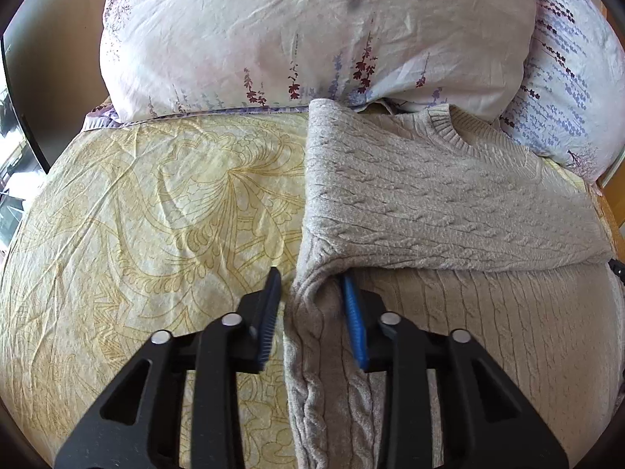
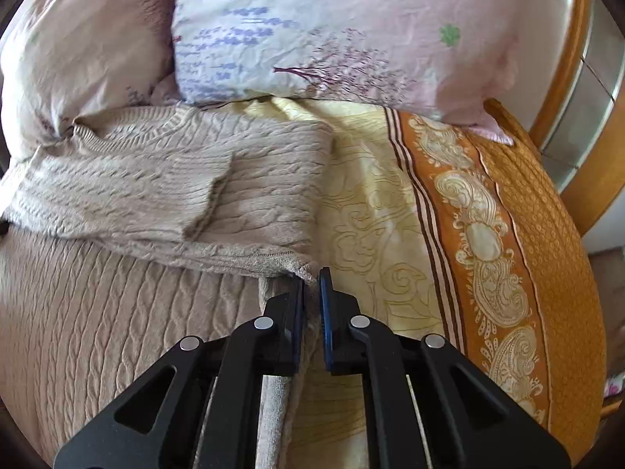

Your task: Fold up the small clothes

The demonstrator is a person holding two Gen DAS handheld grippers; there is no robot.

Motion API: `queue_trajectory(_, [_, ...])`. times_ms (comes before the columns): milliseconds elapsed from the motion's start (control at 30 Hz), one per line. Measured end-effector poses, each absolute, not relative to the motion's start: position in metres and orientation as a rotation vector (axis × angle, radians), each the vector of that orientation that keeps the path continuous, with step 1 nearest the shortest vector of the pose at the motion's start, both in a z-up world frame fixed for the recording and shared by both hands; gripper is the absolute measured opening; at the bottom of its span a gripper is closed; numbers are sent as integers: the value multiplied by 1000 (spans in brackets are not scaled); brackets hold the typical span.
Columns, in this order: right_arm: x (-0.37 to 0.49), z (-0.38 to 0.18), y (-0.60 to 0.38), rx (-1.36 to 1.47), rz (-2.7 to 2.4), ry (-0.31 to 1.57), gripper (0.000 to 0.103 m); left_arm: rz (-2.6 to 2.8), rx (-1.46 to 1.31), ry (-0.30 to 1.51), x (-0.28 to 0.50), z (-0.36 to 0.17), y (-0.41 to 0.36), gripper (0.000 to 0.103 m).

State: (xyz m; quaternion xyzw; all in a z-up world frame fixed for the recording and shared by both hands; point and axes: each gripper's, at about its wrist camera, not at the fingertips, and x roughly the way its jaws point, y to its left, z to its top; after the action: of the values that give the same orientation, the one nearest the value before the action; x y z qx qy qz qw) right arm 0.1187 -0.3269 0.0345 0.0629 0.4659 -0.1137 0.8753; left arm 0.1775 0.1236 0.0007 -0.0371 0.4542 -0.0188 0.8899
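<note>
Floral pillows (image 1: 312,31) at bed's head, yellow patterned sheet (image 1: 156,203) w/ orange border (image 2: 508,234) — wooden frame (image 2: 593,179) behind.

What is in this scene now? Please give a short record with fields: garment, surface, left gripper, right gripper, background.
garment: beige cable-knit sweater, sleeves folded across the chest
surface: yellow patterned bedsheet
left gripper: at one side edge of the sweater, knit between the fingers
right gripper: at the opposite side edge, shut on the knit
background: floral pillows behind the collar
</note>
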Motion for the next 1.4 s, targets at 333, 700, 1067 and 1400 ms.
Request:
queue_trajectory(333, [75,33,-355,464,-41,975,48,-217,-260,936,145,2,139,44])
queue_trajectory(700, [3,18,-328,695,225,986,33,-414,-454,927,53,-2,139,35])
queue_trajectory(1067, [-53,12,-295,739,358,978,18,-553,-607,960,-21,-13,138,15])
queue_trajectory(1400, [-71,11,-283,745,403,908,14,-603,-615,989,-31,-15,129,13])
